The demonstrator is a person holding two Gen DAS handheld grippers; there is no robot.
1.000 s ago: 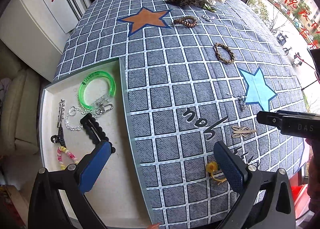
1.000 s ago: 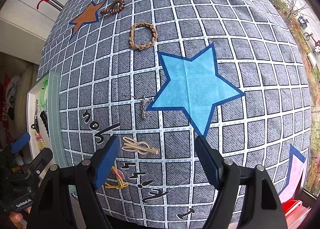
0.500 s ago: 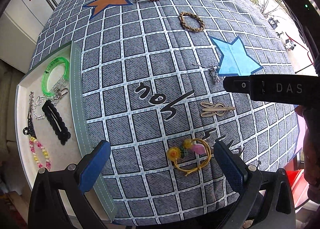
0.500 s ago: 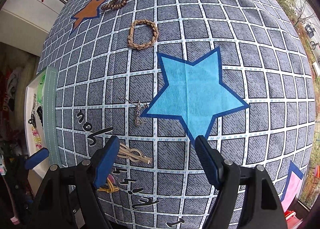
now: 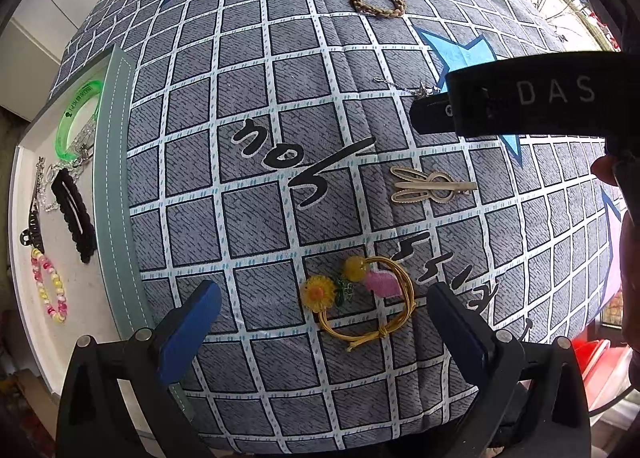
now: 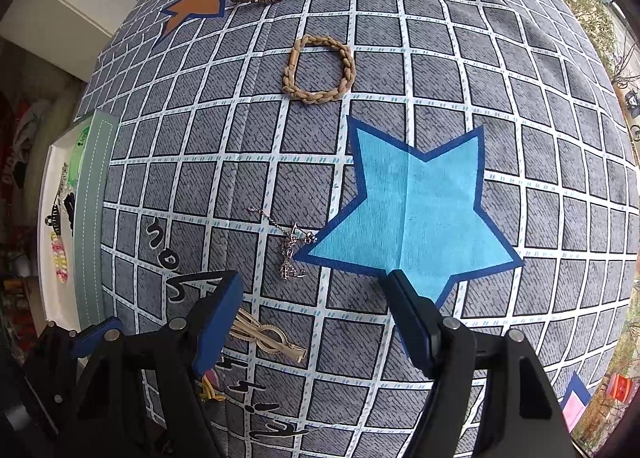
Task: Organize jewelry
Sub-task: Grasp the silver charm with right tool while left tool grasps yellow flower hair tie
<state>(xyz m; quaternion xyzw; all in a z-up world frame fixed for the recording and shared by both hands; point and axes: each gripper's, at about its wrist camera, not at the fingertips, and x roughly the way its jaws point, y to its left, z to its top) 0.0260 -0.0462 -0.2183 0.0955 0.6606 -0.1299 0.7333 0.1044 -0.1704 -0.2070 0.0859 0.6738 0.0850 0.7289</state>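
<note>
Both your grippers have dropped closer to the cloth in the last second. The left gripper [image 5: 320, 306] has slid off the tray [image 5: 116, 186] and now frames the yellow flower hair tie [image 5: 360, 298], which sits between its jaws: wide apart, nothing touched.

The right gripper [image 6: 316, 312] has just been closing a bit, still apart and empty. The silver chain [image 6: 290, 254] lies at 12 o'clock from its tips, on the blue star's edge; the gold rabbit clip [image 6: 268, 338] is just inside the left pad at 8 o'clock.

The tray, at 9 o'clock in the left view, already holds the green bangle [image 5: 76, 126], black clip [image 5: 74, 214] and bead bracelet [image 5: 50, 286].

Looks like two pickups are lined up: hair tie left, chain or clip right. The braided bracelet [image 6: 318, 68] and other far pieces are still loose, so there's plenty left.
</note>
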